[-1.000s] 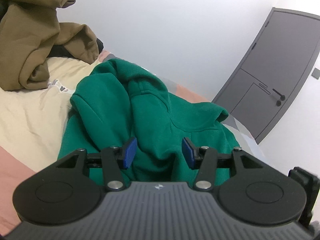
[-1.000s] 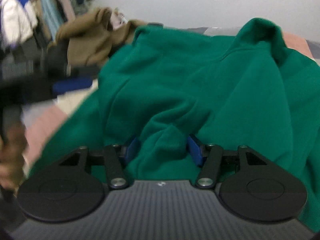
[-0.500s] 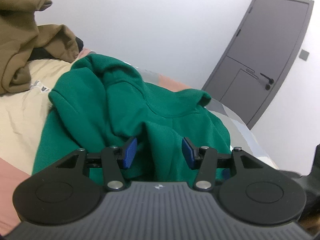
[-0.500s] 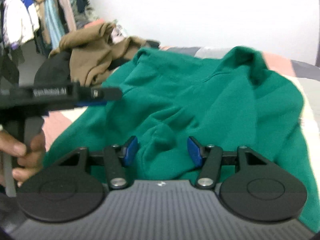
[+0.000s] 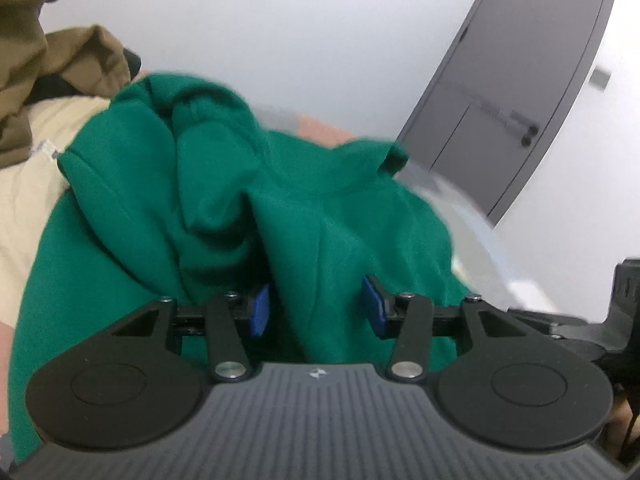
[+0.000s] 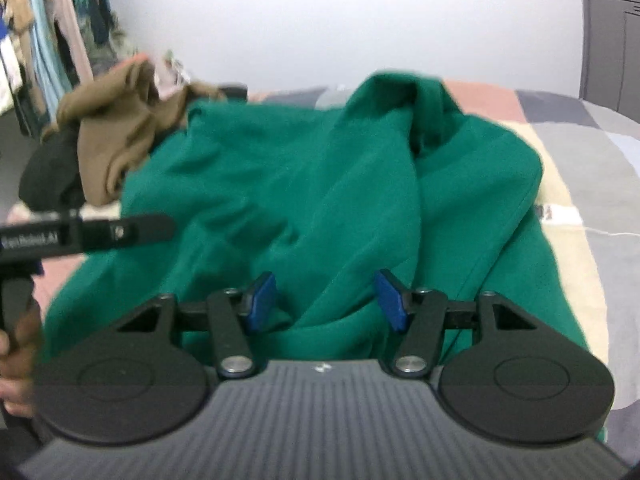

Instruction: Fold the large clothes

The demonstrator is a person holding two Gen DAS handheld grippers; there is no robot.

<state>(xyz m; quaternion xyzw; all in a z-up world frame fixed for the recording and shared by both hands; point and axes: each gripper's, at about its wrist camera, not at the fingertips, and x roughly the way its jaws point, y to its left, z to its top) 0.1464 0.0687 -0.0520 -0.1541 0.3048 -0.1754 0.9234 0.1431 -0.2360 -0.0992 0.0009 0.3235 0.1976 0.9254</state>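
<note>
So we've got both grippers buried in the same garment. Our left gripper point(image 5: 316, 306) has a thick ridge of the green hoodie point(image 5: 224, 184) bunched between its blue pads point(image 5: 259, 314); its jaws have just been closing in on that fold, and the cloth fills the gap between them, so it looks like a grip rather than a hover. Partway open is simply as far as a fat wad of fleece lets them shut. Our right gripper point(image 6: 326, 300) is the same story: jaws about half apart with a hump of hoodie wedged between, left pad point(image 6: 260, 302) half sunk in the fabric. Can't swear how firm either pinch is, it's all a bit blurry.

Why two holds side by side? Best guess is we're lifting and dragging the near edge to spread the thing out, since it's crumpled and nowhere near flat enough to fold.

Further out, the hoodie lies heaped on the bed point(image 6: 568, 148) with its patchwork cover, hood end toward the wall. A brown garment point(image 6: 116, 136) sits piled at the far corner, touching the green one's edge, presumably waiting its turn. Beyond: a grey door point(image 5: 516, 92) and a clothes rack point(image 6: 48, 28).
</note>
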